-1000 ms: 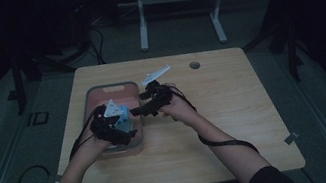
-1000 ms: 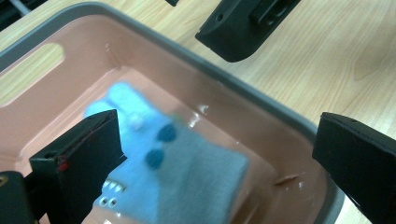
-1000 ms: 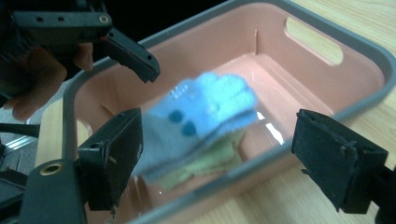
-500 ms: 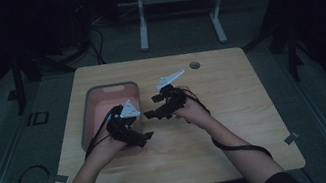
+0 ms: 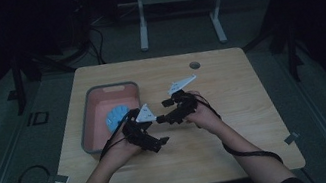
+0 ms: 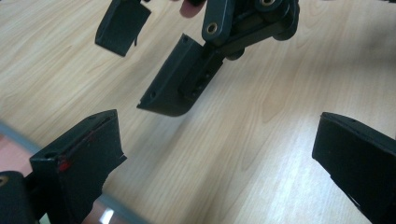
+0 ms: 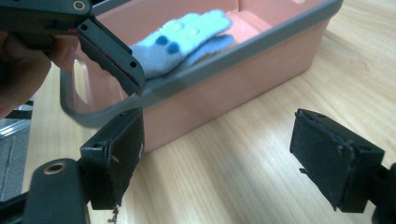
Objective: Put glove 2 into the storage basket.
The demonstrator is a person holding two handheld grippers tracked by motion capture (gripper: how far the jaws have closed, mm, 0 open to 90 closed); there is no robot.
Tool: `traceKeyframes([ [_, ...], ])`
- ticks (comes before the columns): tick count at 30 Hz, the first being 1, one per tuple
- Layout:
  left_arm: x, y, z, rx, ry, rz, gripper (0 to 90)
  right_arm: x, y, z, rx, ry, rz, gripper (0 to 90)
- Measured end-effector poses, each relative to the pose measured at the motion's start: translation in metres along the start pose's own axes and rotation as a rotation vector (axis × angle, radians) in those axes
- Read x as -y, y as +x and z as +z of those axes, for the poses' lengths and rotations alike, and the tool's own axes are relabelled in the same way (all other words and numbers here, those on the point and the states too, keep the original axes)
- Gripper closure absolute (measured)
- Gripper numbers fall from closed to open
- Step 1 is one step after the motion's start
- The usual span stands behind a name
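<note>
both your grippers are sitting empty right now, held over the bare wood just right of the tub. your left gripper (image 5: pixel 155 141) has its fingers spread wide, nothing between them but pale wood-grain laminate; in the left gripper view you can see those chunky black blocky fingers (image 6: pixel 81 161) with a little red smear on the inner face of one. the right gripper (image 5: pixel 164 118) is just beside it, nearly nose to nose, and its fingers are wide apart too, holding nothing. in the right gripper view its matte black pads (image 7: pixel 334 156) look scuffed and a bit frayed at the edges.

the light blue cloth thing (image 5: pixel 116 118) is lying inside the pink tub (image 5: pixel 109 89), toward the near right part of it. from the right gripper view it looks soft and fuzzy, fleece-like, with a few darker blue round dots (image 7: pixel 167 43) on it and a rounded, folded-over shape. can't tell exactly what it is, maybe a mitt or small cloth.

the tub is a rounded-corner rectangle, smooth pink plastic walls with a grey rim (image 7: pixel 243 46) running round the top. it sits on the left half of the tabletop (image 5: pixel 230 79), which is light wood grain with a small round dark cap (image 5: pixel 194 65) near the far edge. each gripper carries a grey three-cornered plate (image 5: pixel 181 84) on top.
</note>
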State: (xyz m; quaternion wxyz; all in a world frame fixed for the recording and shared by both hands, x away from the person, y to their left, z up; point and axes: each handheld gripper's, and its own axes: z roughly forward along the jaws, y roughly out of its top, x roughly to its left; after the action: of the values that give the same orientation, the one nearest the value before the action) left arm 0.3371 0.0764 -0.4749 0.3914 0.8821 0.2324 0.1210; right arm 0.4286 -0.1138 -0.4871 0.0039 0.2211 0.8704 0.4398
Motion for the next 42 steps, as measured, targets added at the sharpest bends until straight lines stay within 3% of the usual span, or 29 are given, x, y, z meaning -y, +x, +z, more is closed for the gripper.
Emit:
traceKeyframes([
  [7, -0.004, -0.014, 0.011, 0.030, -0.024, 0.025, 1.7, 0.020, 0.002, -0.007, -0.026, -0.010, 0.023, 17.8],
  [14, -0.005, -0.025, 0.020, 0.045, -0.022, 0.056, 1.7, 0.034, 0.001, -0.011, -0.016, -0.004, 0.031, 17.8],
  [17, -0.003, -0.032, 0.022, 0.031, -0.050, 0.073, 1.7, 0.039, -0.001, -0.013, -0.018, -0.006, 0.042, 17.8],
  [22, -0.001, -0.039, 0.029, 0.055, -0.037, 0.075, 1.7, 0.053, -0.006, -0.016, -0.014, -0.013, 0.069, 17.8],
  [34, 0.003, -0.054, 0.055, 0.084, -0.030, 0.081, 1.7, 0.073, -0.011, -0.017, 0.031, 0.015, 0.073, 17.8],
  [42, 0.004, -0.058, 0.066, 0.059, -0.050, 0.069, 1.7, 0.086, -0.016, -0.020, 0.098, 0.022, 0.081, 17.8],
])
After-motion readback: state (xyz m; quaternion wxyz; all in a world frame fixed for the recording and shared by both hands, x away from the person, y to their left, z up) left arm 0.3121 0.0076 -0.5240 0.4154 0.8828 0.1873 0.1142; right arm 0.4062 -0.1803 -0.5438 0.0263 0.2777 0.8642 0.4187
